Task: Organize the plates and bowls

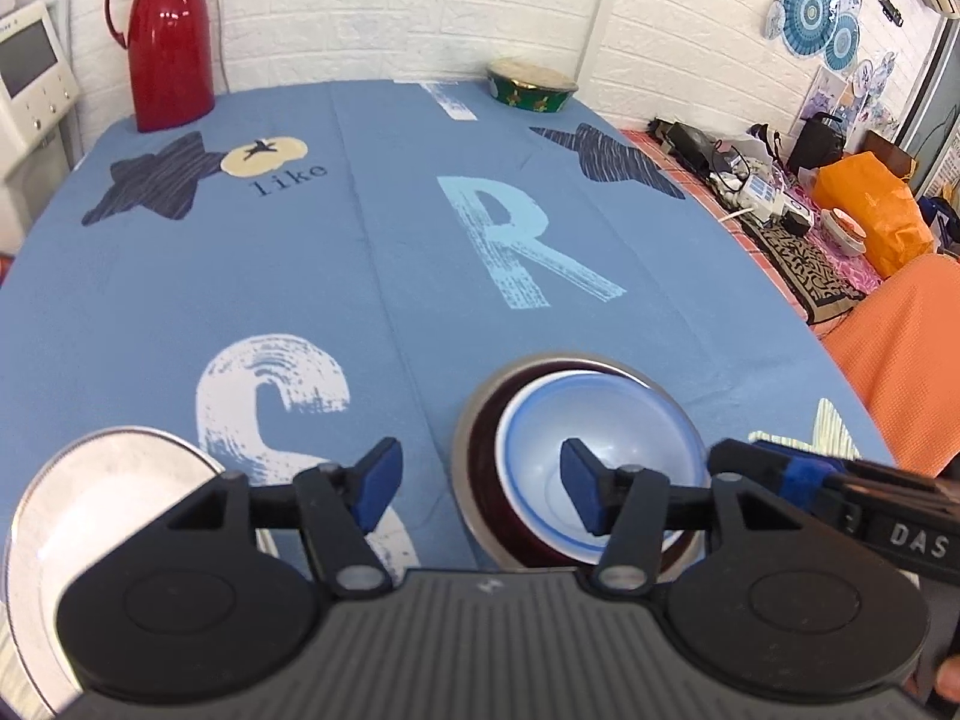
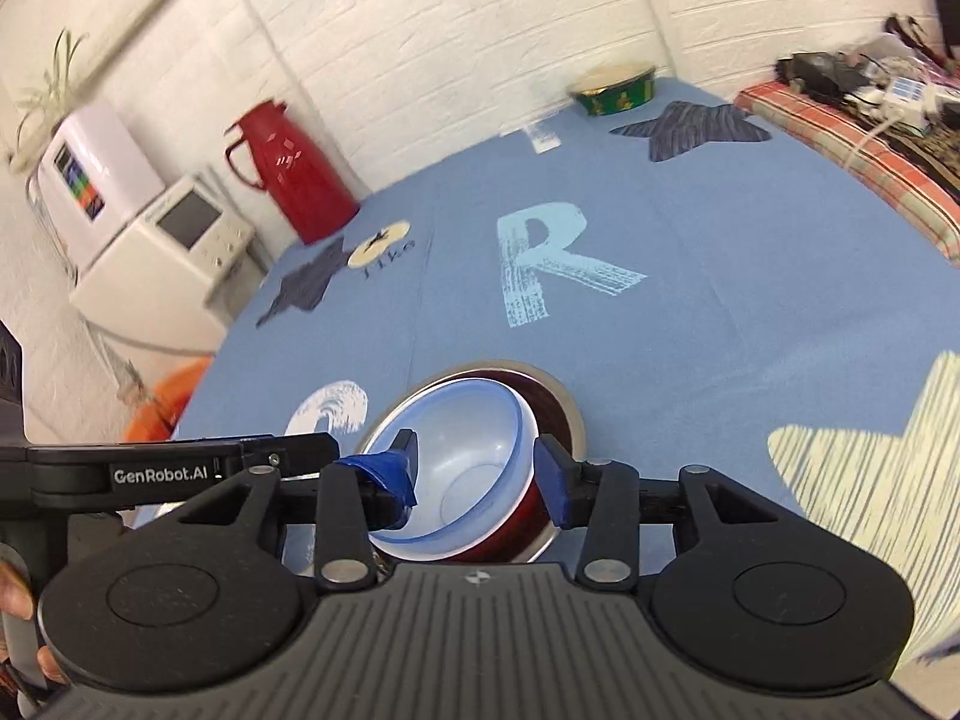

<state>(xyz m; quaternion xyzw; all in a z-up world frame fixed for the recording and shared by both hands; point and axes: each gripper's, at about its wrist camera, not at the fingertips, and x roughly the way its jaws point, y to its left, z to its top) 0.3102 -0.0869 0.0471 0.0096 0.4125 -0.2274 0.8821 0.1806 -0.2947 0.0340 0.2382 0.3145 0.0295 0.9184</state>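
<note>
The tabletop [image 1: 372, 252], under a blue cloth printed with letters and stars, lies bare across its whole middle. Only a red jug [image 1: 168, 42] and a green tin [image 1: 531, 87] stand at the far edge by the white wall. To the right it meets a cluttered side table [image 1: 780, 204].

Near the front edge sits a white bowl [image 1: 591, 444] with a blue rim, nested and tilted inside a dark red bowl [image 1: 480, 480] with a metal lip. A white plate [image 1: 108, 492] lies just to the left, well apart from the bowls, its left side cut off by the frame.

The left gripper [image 1: 480, 483] hangs wide open and empty, its right pad over the white bowl, its left pad over the cloth. The right gripper [image 2: 474, 477] is partly open, its left finger [image 2: 390, 474] inside the white bowl [image 2: 462, 462] and its right finger outside the wall; whether the pads press the wall I cannot tell. The near rims of both bowls are hidden behind the gripper bodies.
</note>
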